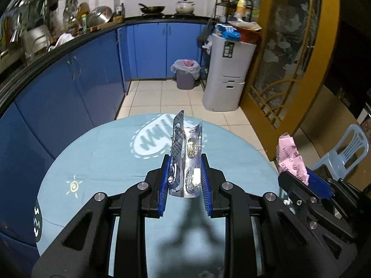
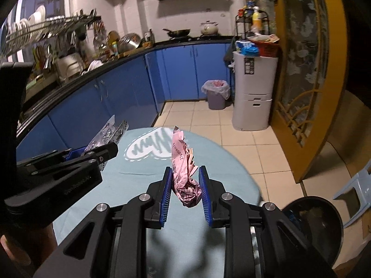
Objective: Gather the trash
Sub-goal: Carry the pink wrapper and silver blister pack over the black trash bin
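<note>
Room: a kitchen with blue cabinets (image 1: 92, 74) under a dark counter along the left and far wall, a yellow-framed glass door (image 1: 292, 46) on the right.
Floor: pale tiles (image 2: 243, 143) run open from the table's far edge to the far cabinets; the widest free lane lies between the cabinets and the white unit.
Table: round, with a light blue cloth (image 1: 104, 157); its far rim curves just beyond both grippers, its right rim falls away to the tiles.
White unit: a tall white cabinet (image 1: 229, 69) stands at the right of the lane, piled with blue and red packets.
Bin: a grey bin with a white liner (image 1: 185, 74) stands in the far corner, just beside the white unit; something pink lies inside.
Chair: a pale plastic chair (image 1: 347, 148) stands to the right, near the door.
Left gripper (image 1: 185, 173): fingers clamped on a silver blister pack (image 1: 187, 153), folded and held upright above the cloth.
Right gripper (image 2: 185, 185): fingers clamped on a crumpled pink paper (image 2: 185, 173), held above the cloth, printed with digits.
Spacing: the two grippers are side by side, near but apart.
Dark round object (image 2: 313, 227): at the lower right of the right wrist view, cut off by the frame; I cannot tell what it is.
Counter clutter: pans, bowls and a dish rack, blurred at the edges.
</note>
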`<state>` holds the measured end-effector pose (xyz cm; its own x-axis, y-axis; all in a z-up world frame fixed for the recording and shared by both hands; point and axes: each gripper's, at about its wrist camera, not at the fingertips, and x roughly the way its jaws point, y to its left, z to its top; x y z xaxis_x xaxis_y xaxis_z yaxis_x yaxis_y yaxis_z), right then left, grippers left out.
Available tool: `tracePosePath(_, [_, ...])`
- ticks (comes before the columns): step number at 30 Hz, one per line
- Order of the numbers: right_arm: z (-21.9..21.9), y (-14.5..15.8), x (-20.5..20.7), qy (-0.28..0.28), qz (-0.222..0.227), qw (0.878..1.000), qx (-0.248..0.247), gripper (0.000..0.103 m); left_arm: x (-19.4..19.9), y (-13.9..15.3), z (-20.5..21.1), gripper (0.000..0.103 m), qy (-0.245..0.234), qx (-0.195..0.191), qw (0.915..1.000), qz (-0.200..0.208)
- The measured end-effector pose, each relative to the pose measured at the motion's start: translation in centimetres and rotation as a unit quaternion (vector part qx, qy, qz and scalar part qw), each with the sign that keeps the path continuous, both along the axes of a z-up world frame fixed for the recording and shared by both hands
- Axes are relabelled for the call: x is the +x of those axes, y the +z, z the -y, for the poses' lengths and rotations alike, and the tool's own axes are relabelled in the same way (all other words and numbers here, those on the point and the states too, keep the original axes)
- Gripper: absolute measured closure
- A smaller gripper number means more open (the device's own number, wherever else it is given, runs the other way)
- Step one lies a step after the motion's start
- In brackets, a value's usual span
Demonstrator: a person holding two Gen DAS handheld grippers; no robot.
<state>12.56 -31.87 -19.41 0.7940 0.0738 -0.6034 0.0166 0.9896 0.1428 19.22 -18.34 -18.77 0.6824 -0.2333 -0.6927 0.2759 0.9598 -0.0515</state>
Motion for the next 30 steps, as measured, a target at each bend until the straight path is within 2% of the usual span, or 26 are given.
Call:
tracePosePath(16, [7.4,0.9,-5.2,-0.064,0.030,0.997,0.027,0.080,-4.0,1.5,8.7,0.077,-0.062,0.025,0.9975,0.021])
tracePosePath(30, [13.9,-0.7,-8.7,-0.127,0.030,0.990,0.050,0.080,-6.8,0.8,17.0,0.077,-0.132,0.050,0.9898,0.023])
